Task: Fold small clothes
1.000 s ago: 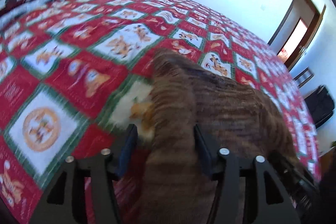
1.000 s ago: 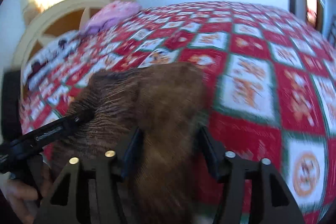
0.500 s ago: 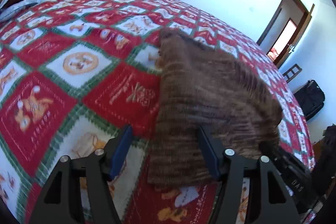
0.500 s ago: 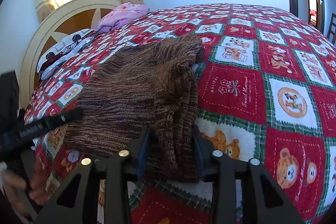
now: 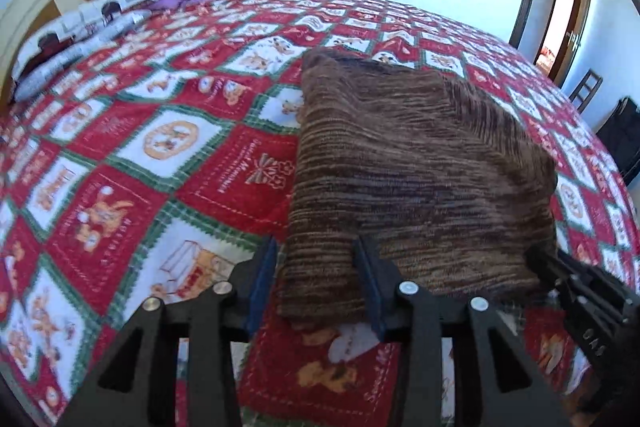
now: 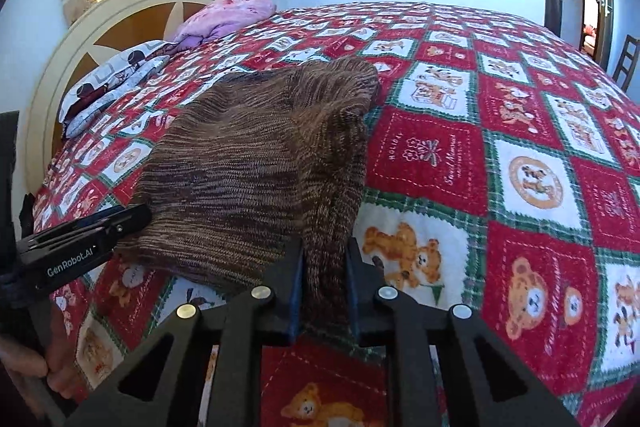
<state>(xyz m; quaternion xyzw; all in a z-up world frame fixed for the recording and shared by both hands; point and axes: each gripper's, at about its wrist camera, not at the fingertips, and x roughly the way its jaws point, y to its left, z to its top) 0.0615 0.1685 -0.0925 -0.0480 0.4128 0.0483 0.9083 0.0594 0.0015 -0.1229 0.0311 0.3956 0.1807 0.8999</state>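
Brown knitted garment (image 5: 420, 163) is lying folded on the bed, on a red, white and green patchwork quilt (image 5: 168, 163) printed with bears. Both tools are pointing forward and down at its near edge, one at each corner.

Left hand-held gripper (image 5: 316, 279) is straddling the garment's near left corner: the knit is lying between the blue-lined fingers (image 5: 262, 279), and the jaws are closing around it, though a little slack is showing at the sides, so they are not yet squeezing it firmly. In the right wrist view this same tool is appearing as a black body at the left edge, with a hand (image 6: 44, 367) wrapping around its grip low in the corner.

Right hand-held gripper (image 6: 323, 283) is sitting at the opposite near corner, where a thicker doubled strip of the knit is running towards the camera. Its jaws are closing, and the pads are already pressing on that strip from both sides, pinching it. From the left wrist view its black tip is showing at the right, just beside the garment's edge.

Farther up the bed, a pink bundle (image 6: 228, 15) and a patterned pillow (image 6: 116, 75) are resting near the cream headboard (image 6: 120, 11), well apart from the garment.
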